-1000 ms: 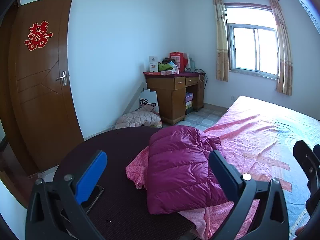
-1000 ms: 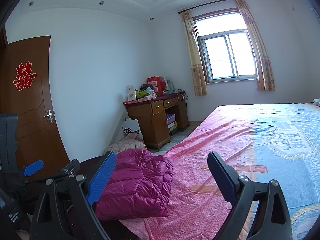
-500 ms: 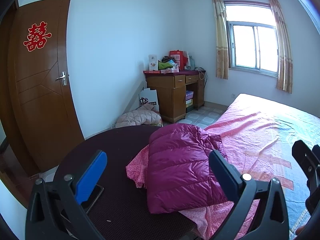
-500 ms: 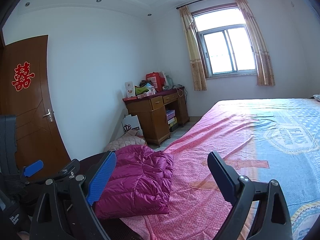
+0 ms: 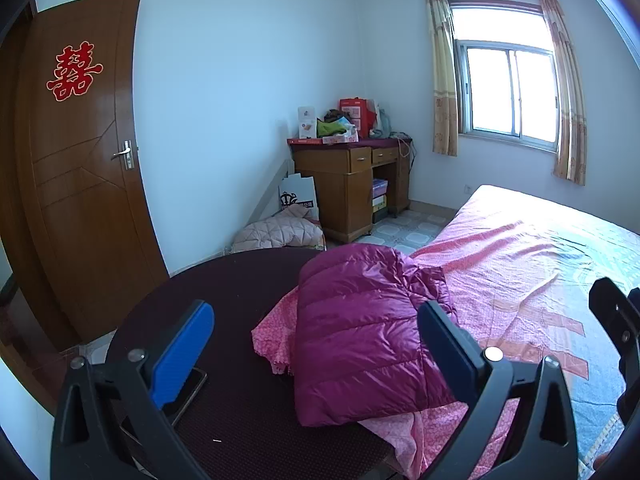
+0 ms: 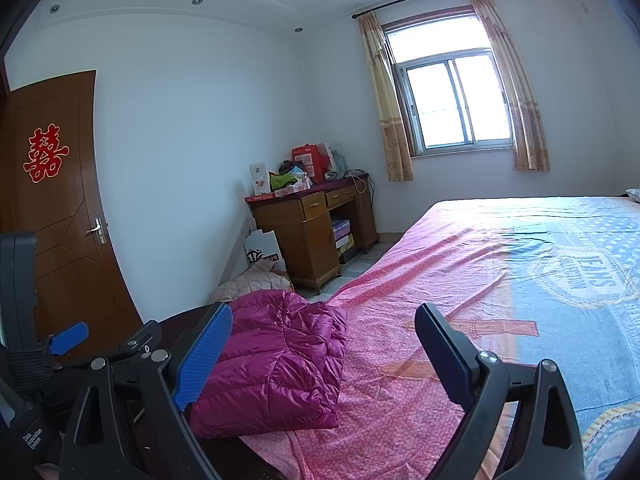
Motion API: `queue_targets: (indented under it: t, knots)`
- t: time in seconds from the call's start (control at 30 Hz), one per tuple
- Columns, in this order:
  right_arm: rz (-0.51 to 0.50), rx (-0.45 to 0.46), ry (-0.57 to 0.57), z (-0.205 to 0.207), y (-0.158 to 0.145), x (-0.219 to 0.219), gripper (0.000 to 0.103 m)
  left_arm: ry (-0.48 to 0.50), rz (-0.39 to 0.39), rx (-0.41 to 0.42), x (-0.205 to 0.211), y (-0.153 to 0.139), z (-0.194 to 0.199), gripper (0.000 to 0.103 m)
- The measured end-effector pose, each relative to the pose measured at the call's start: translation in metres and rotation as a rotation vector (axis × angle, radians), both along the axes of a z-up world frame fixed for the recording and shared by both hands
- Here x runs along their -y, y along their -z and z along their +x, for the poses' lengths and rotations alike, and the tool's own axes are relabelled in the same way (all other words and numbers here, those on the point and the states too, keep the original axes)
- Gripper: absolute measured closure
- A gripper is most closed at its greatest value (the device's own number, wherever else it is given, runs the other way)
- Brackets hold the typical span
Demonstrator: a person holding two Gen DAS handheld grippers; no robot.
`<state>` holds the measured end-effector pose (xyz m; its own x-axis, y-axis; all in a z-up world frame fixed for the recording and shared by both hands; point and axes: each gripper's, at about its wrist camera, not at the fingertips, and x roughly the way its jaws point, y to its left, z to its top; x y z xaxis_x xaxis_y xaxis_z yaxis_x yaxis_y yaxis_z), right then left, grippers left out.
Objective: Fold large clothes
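jacket: a magenta quilted down jacket (image 5: 360,332) lay folded into a thick bundle on the corner of the bed nearest the door, its door-side edge overhanging the dark round worktop.
bed: the bed (image 6: 460,288) wore a pink patterned sheet near the jacket, turning blue farther from it.
writing on sheet: a round emblem on the blue part, well apart from the jacket, read "jeans" (image 6: 596,276); the smaller curved lettering under it was too blurred to read.
left claw: the left claw (image 5: 316,344) hung wide open with nothing in it, one blue pad over the worktop, the other in front of the jacket's edge, not touching it as far as could be told.
right claw: the right claw (image 6: 324,348) was likewise spread wide and empty, its blue pad just beside the jacket, its other finger over the pink sheet.
worktop: the dark round worktop (image 5: 224,304) touched the bed by the jacket; a dark phone (image 5: 188,390) lay flat on it, on the side away from the jacket.
door: a brown wooden door (image 5: 80,168) beyond the worktop carried a red double-happiness character, "囍" (image 5: 74,72).
desk: a wooden desk (image 5: 348,184) stood beyond the jacket under piled boxes; their print was unreadable.
bag: a white paper bag (image 5: 298,196) beside the desk bore a dark crown logo with illegible text.
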<state>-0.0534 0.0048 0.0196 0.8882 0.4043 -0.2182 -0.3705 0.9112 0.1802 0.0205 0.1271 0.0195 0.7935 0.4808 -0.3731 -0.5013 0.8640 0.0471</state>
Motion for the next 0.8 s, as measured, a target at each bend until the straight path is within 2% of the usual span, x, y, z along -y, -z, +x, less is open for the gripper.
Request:
queue_targets:
  t: [0.8]
  knots:
    - [0.009,-0.019,0.013,0.0024,0.0046,0.0021,0.01,0.006,0.019,-0.013,0.0015,0.0056,0.0034,0.0]
